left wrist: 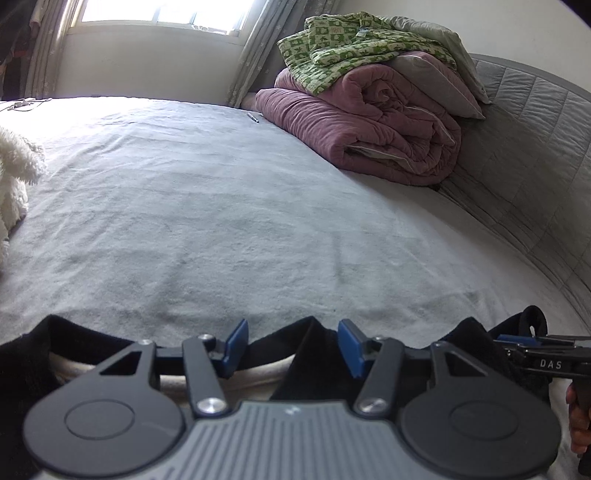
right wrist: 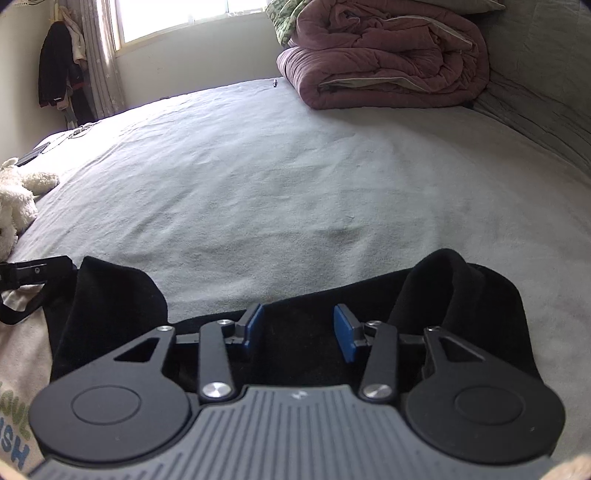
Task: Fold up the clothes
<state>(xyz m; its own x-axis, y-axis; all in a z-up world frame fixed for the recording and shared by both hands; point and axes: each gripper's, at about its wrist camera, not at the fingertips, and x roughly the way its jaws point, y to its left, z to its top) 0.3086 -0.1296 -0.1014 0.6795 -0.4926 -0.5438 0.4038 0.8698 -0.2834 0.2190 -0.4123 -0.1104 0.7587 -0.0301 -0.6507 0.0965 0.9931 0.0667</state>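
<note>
Both claws were low over the near edge of the bed (left wrist: 258,206), where a black garment (right wrist: 306,332) lay rumpled across the pale grey sheet, with a cream piece bearing printed letters (right wrist: 18,369) tucked beside it on the left. The left claw (left wrist: 292,347) stood with its blue pads (left wrist: 236,343) apart, a raised fold of the black cloth between them but not pinched. The right claw (right wrist: 298,328) was likewise spread, its pads (right wrist: 345,332) on either side of the dark fabric and not pressing it. From the left wrist view the right claw's black frame reached in at the far right, a hand (left wrist: 578,424) gripping its handle. Farther up the bed a folded mauve quilt (left wrist: 373,125) was stacked against the grey padded headboard (left wrist: 524,122), a green patterned blanket (left wrist: 354,44) on top. A white plush toy (right wrist: 18,199) lay at the left edge, near the window (left wrist: 159,11).
</note>
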